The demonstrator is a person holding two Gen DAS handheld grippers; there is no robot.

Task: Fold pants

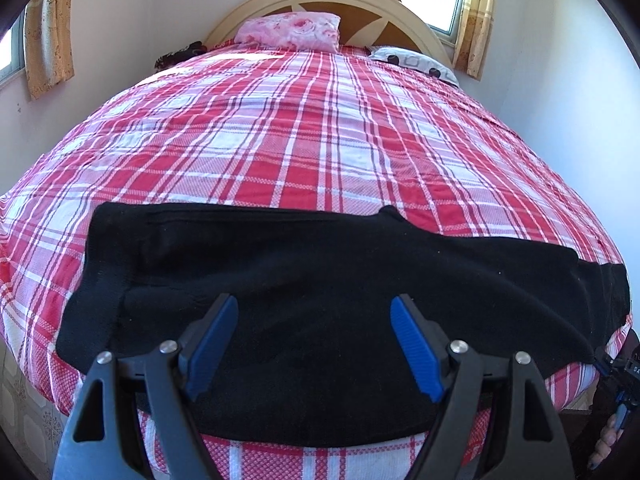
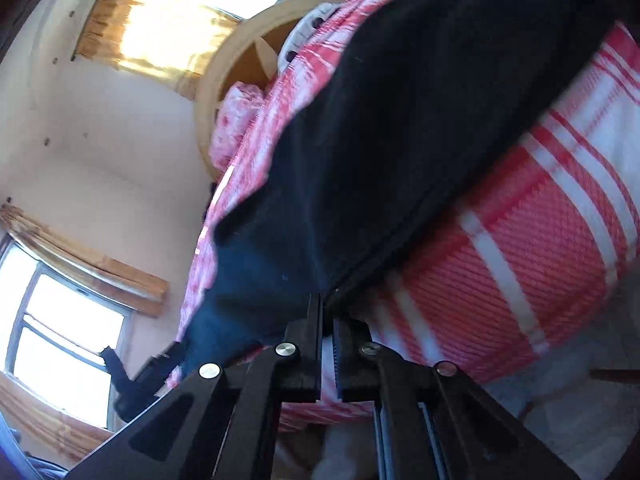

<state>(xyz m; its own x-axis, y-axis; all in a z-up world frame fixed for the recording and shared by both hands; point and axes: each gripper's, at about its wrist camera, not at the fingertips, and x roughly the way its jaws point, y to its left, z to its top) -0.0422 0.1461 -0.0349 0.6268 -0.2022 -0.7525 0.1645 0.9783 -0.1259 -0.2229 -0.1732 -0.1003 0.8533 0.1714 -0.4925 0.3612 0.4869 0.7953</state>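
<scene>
Black pants (image 1: 312,280) lie spread across the near edge of the bed, waistband at the left, legs running right and draping over the front edge. My left gripper (image 1: 314,316) is open, its blue pads (image 1: 212,348) hovering just above the middle of the pants, holding nothing. My right gripper (image 2: 328,308) is shut on the edge of the pants (image 2: 400,140) at the right end of the bed, seen from low down and tilted. It also shows in the left wrist view (image 1: 618,376) at the far right by the pants' leg end.
The bed has a red and white plaid sheet (image 1: 304,128). A pink floral pillow (image 1: 288,32) and a spotted pillow (image 1: 416,60) lie by the wooden headboard (image 1: 360,4). Walls and curtained windows stand on both sides. The left gripper is visible in the right wrist view (image 2: 132,380).
</scene>
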